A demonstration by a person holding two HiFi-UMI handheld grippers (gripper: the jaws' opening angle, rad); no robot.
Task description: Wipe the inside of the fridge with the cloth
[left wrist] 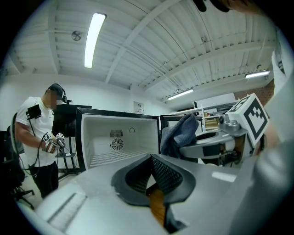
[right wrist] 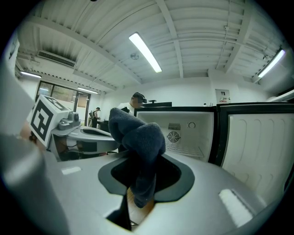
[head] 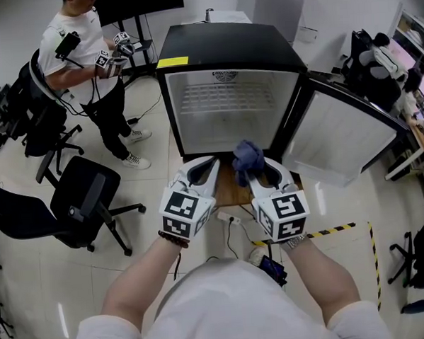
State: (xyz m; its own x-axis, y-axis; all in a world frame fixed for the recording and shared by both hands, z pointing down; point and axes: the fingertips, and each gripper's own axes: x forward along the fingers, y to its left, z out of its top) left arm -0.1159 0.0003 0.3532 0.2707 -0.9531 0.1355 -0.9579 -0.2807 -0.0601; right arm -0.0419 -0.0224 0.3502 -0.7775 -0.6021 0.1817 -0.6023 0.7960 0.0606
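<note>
A small black fridge [head: 223, 40] stands open straight ahead. Its white inside [head: 227, 111] holds a wire shelf [head: 226, 97], and its door [head: 352, 136] is swung out to the right. My right gripper [head: 258, 171] is shut on a dark blue cloth [head: 247, 155], which bunches up above the jaws just in front of the fridge opening. In the right gripper view the cloth [right wrist: 138, 137] hangs down between the jaws. My left gripper [head: 201, 171] sits beside it, shut and holding nothing. In the left gripper view the cloth [left wrist: 180, 133] shows in front of the fridge inside [left wrist: 115, 137].
A person [head: 86, 58] holding grippers stands at the far left of the fridge. Two black office chairs [head: 86, 200] stand on the left. The fridge rests on a wooden board [head: 227, 189]. Yellow-black tape [head: 329, 231] and a power strip [head: 227, 217] lie on the floor.
</note>
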